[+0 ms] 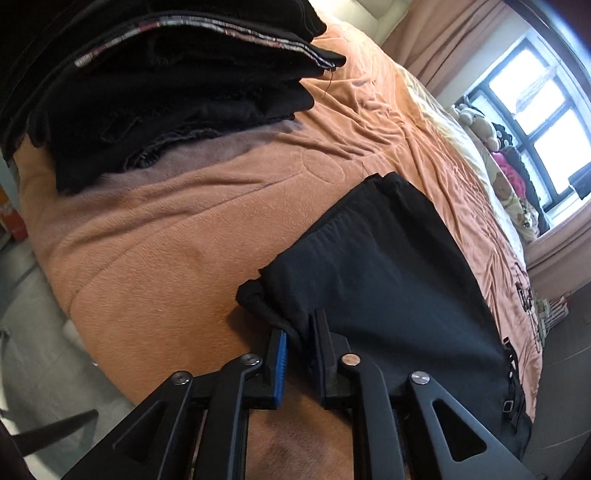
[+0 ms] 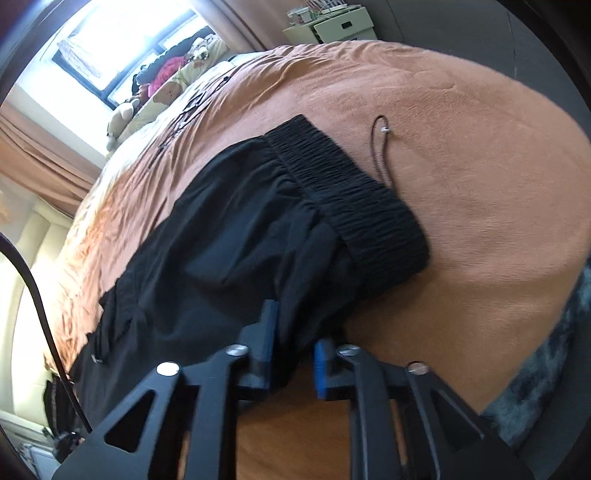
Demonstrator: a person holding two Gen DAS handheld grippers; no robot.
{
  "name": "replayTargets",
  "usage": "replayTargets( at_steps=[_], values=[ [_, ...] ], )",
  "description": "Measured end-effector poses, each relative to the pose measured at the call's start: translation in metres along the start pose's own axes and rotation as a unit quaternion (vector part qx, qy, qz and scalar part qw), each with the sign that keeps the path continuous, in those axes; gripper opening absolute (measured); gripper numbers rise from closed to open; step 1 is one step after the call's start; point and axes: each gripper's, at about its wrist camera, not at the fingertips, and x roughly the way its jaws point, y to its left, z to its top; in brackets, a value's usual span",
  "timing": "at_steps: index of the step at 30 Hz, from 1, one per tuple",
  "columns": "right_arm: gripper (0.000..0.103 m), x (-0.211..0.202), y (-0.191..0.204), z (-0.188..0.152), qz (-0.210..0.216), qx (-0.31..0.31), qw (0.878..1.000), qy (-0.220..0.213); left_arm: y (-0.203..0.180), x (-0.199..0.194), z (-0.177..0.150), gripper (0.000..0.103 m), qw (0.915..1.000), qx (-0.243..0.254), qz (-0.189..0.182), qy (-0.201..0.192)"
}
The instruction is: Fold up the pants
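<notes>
Black pants [image 1: 388, 277] lie folded on the orange blanket [image 1: 166, 240] of a bed. In the right wrist view the pants [image 2: 240, 240] show their ribbed elastic waistband [image 2: 351, 192] at the right end, and a brown drawstring [image 2: 384, 147] trails onto the blanket [image 2: 461, 166]. My left gripper [image 1: 300, 325] sits at the pants' near left corner, its jaws a little apart with a cloth edge lying between them. My right gripper [image 2: 295, 325] is at the near edge below the waistband, jaws apart, with black cloth hanging loose in the gap.
A stack of dark folded clothes [image 1: 166, 92] sits on the bed at the far left. Plush toys [image 1: 480, 125] line the window side. A pale drawer cabinet [image 2: 332, 26] stands beyond the bed. Grey floor [image 1: 37, 314] shows past the left edge of the bed.
</notes>
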Motion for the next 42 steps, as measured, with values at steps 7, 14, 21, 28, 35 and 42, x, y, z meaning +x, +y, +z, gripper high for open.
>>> replayTargets(
  at_steps=[7,14,21,28,35,42],
  values=[
    [0.049,-0.037,0.009,-0.012,-0.014,-0.037,0.999,-0.030,0.000,-0.031,0.007,0.047,0.9987,0.023,0.023,-0.040],
    [0.049,-0.061,0.037,-0.016,-0.007,-0.110,0.992,-0.055,-0.017,-0.054,0.021,0.048,0.9975,0.044,0.010,-0.055],
    [0.049,-0.059,0.056,-0.002,0.009,-0.164,0.985,-0.058,-0.059,-0.054,0.032,0.058,0.9956,0.069,-0.014,-0.061],
    [0.049,-0.045,0.087,0.009,-0.003,-0.230,0.971,-0.057,-0.099,-0.039,0.044,0.058,0.9945,0.088,-0.029,-0.048],
    [0.049,-0.022,0.120,0.015,0.000,-0.266,0.963,-0.036,-0.132,-0.011,0.055,0.058,0.9936,0.105,-0.028,-0.031],
    [0.066,0.001,0.152,0.021,0.005,-0.301,0.953,-0.021,-0.150,0.028,0.069,0.058,0.9933,0.114,-0.010,-0.015]
  ],
)
